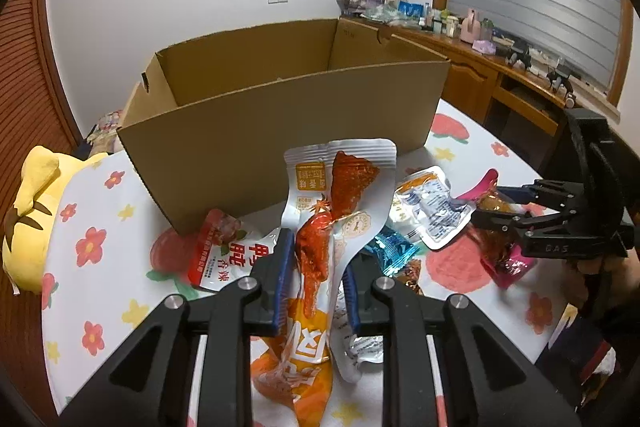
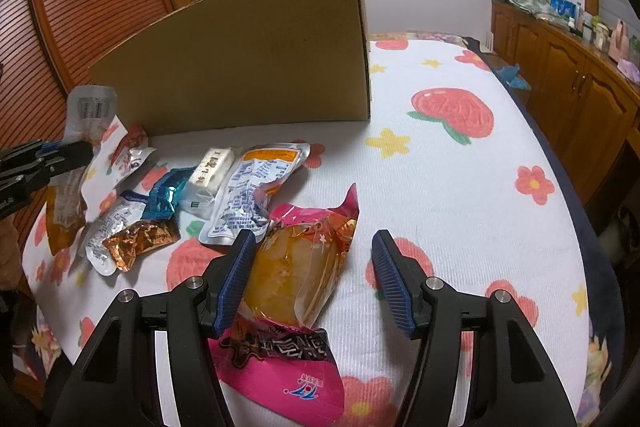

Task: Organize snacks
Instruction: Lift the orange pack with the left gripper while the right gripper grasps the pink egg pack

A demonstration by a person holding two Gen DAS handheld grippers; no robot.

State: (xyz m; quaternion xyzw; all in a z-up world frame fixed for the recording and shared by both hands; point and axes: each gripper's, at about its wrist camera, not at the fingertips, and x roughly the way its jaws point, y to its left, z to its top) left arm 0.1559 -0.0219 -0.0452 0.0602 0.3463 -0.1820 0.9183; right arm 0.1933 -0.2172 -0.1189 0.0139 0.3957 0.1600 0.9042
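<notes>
Left gripper [image 1: 316, 279] pinches an orange snack pouch [image 1: 324, 211] at mid-body, raised before the cardboard box [image 1: 280, 123]. The pouch looks light, limp and slick; a grip nearer its sealed edge should slip less. Right gripper [image 2: 312, 279] stands spread over a pink packet [image 2: 296, 279] lying on the bedsheet [image 2: 440, 187].

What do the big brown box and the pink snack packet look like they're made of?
Box: apparently corrugated cardboard, matte brown, with a raw board edge along its rim. Pink snack packet: probably thin plastic film, glossy and crinkled, part clear so the yellowish food shows through.
</notes>
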